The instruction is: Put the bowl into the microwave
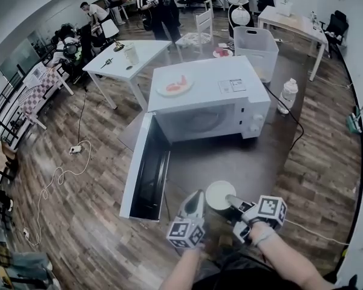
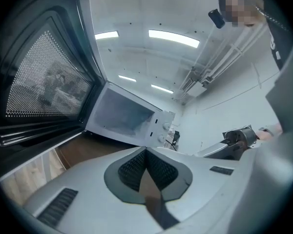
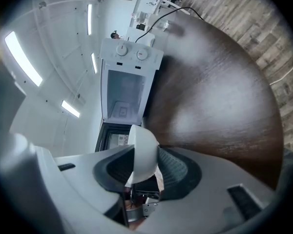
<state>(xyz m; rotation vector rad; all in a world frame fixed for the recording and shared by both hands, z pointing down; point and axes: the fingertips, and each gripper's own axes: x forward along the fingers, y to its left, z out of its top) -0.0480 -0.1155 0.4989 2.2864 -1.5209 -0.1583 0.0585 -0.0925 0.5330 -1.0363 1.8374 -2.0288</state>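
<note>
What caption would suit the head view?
Right gripper holds a white bowl before the open microwave; left gripper is shut and empty.

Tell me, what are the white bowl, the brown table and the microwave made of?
The bowl looks like glazed ceramic or hard plastic: plain white, smooth, thin-walled; I can't tell which. The table looks like dark wood or wood-look laminate: brown with a soft sheen. The microwave seems cased in painted metal or plastic: white, smooth, fairly matte.
</note>
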